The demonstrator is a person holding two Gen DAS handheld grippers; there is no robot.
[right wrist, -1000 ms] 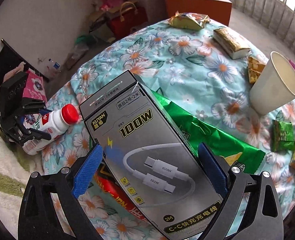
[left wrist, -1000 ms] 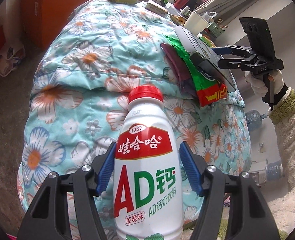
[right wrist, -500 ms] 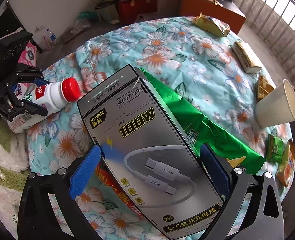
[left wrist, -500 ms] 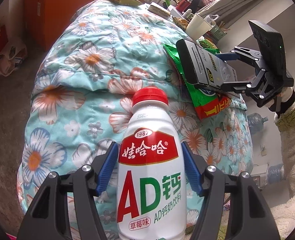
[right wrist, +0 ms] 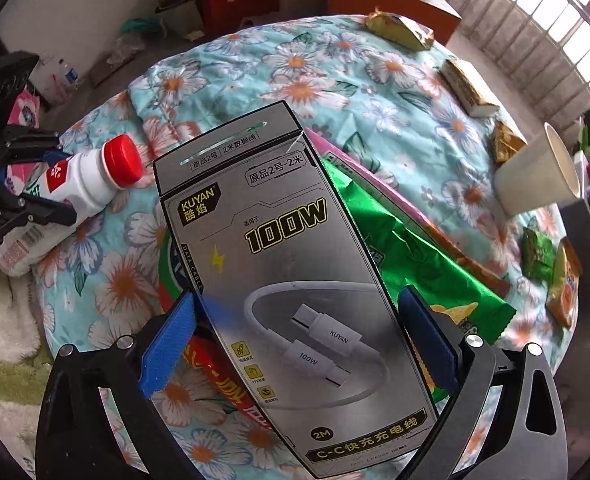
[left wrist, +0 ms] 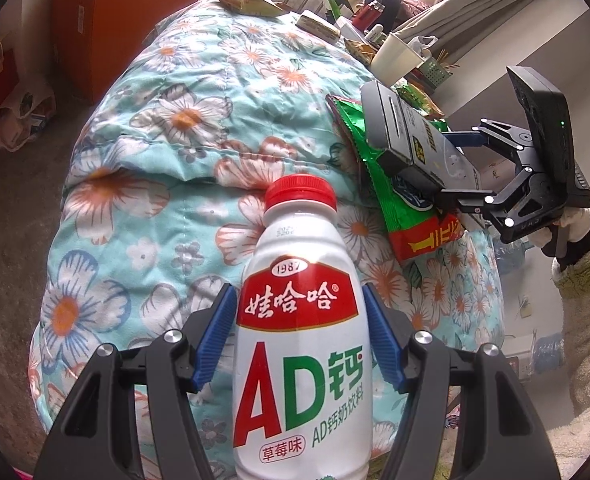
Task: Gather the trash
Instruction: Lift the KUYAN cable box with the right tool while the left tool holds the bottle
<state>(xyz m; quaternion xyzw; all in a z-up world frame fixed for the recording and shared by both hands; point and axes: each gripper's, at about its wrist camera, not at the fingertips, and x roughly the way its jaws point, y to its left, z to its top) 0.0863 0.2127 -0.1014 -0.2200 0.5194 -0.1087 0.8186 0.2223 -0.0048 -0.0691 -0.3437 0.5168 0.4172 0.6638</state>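
Left tongs [left wrist: 301,344] clamped on the white drink bottle [left wrist: 301,340], red cap pointing away, held over the edge of the floral quilt [left wrist: 183,128]. Right tongs [right wrist: 295,344] clamped on the grey cable box [right wrist: 291,280]. A green snack bag [right wrist: 407,256] lies under the box; a red wrapper [right wrist: 223,384] too, contact hard to tell. Further right on the quilt: paper cup [right wrist: 535,180] on its side, small snack packets [right wrist: 537,254] near the edge.

Two close wrist views, angled downward, sharing floral quilt [left wrist: 199,128], perhaps bed.
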